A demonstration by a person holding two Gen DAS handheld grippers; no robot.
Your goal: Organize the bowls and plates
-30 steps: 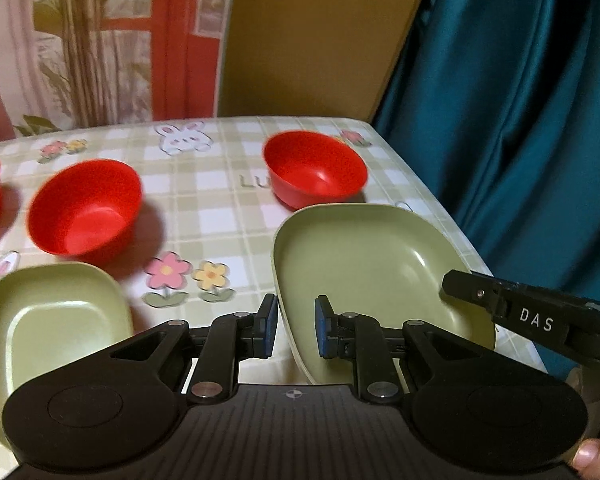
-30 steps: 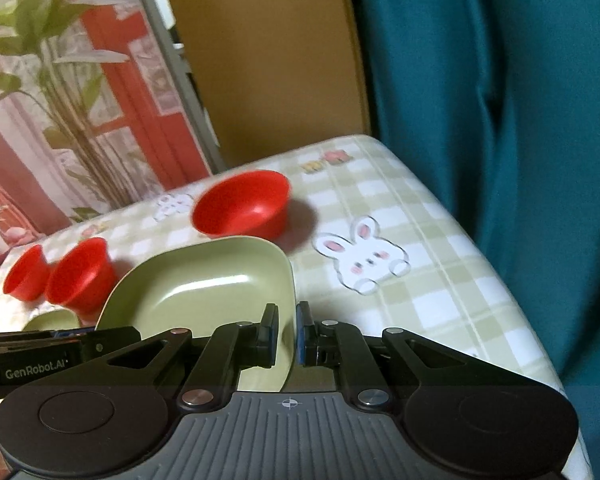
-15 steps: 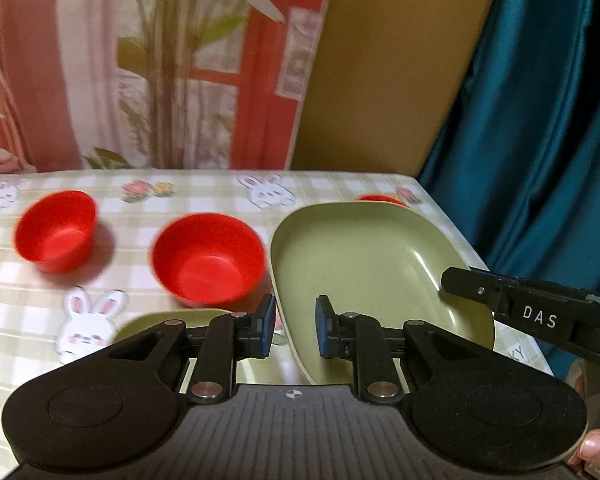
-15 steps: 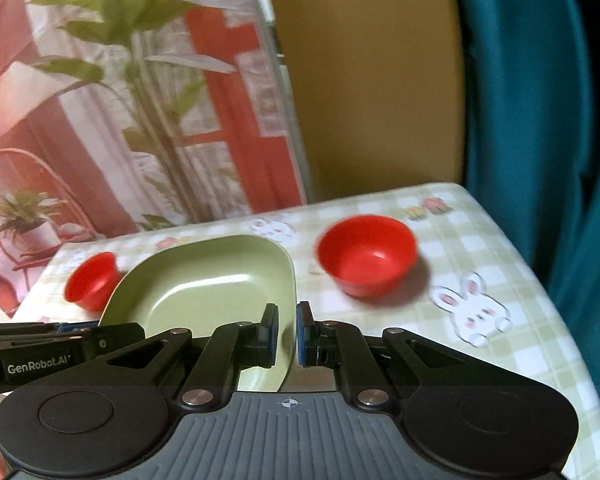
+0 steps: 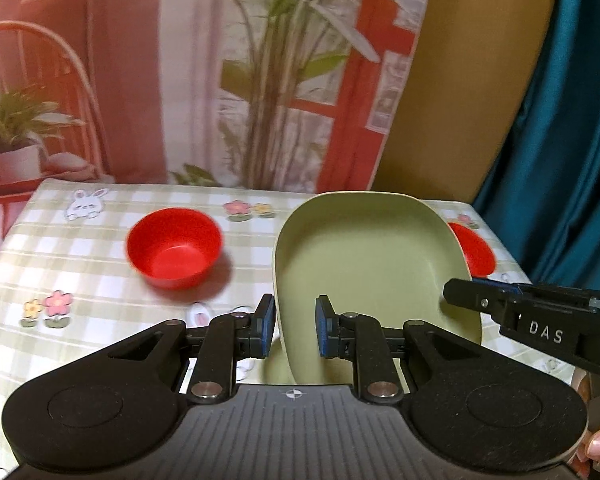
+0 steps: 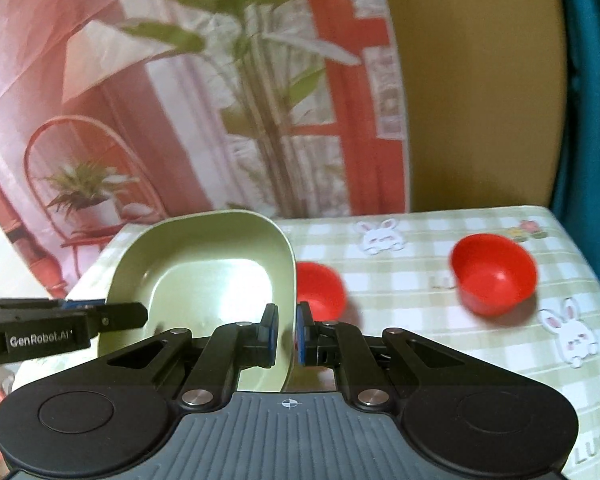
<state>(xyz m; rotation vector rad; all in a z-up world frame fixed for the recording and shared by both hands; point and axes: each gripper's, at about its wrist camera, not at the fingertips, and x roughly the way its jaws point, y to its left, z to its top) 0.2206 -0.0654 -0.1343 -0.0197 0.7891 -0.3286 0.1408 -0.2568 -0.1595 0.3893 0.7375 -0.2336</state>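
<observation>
A pale green square plate (image 5: 372, 272) hangs above the checked tablecloth, held at two opposite rims. My left gripper (image 5: 294, 330) is shut on its left rim, and my right gripper (image 5: 460, 300) comes in from the right onto the other rim. In the right wrist view the right gripper (image 6: 287, 334) pinches the plate (image 6: 212, 276) at its right wall, with the left gripper (image 6: 140, 316) at the far side. One red bowl (image 5: 174, 248) stands to the plate's left. Another red bowl (image 5: 474, 254) peeks out behind it. A second green plate (image 5: 274, 368) shows as a sliver underneath.
The table (image 5: 80, 280) wears a green checked cloth with rabbit and flower prints. A printed backdrop with plants stands behind it, and a teal curtain (image 5: 560, 160) hangs at the right. In the right wrist view, red bowls sit at the middle (image 6: 320, 288) and right (image 6: 494, 280).
Both grippers have carried the green plate leftward across the table and a little higher. The bowls and the cloth have slid to the right in both views. Both grips look unchanged.
</observation>
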